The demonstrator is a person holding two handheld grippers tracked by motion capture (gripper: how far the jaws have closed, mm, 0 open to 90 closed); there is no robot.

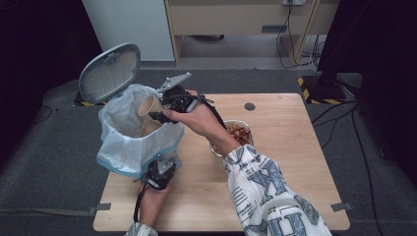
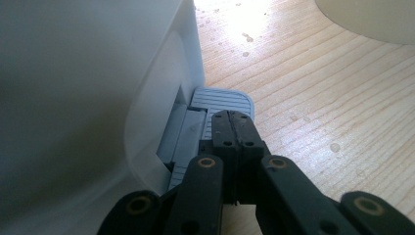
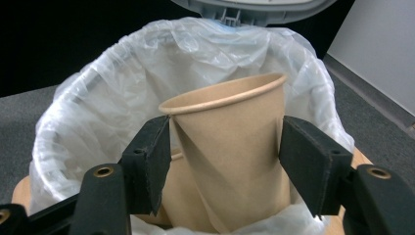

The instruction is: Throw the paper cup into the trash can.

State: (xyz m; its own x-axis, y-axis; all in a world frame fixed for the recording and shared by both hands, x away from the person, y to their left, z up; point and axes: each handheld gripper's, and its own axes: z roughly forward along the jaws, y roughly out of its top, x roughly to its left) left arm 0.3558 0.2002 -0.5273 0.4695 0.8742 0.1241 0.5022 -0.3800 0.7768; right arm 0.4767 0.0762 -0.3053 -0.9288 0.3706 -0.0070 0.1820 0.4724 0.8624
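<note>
A white pedal bin lined with a clear plastic bag stands at the table's left, its grey lid raised. My right gripper is over the bin's mouth, shut on a brown paper cup whose wall is creased by the squeeze. In the high view that cup hangs tilted above a second brown cup lying inside the bag. My left gripper is shut and empty, with its tips on the bin's grey ribbed pedal beside the white bin wall.
A foil bowl of reddish-brown food sits on the wooden table right of the bin, partly behind my right forearm. Its pale side shows in the left gripper view. A wooden cabinet and cables stand beyond the table.
</note>
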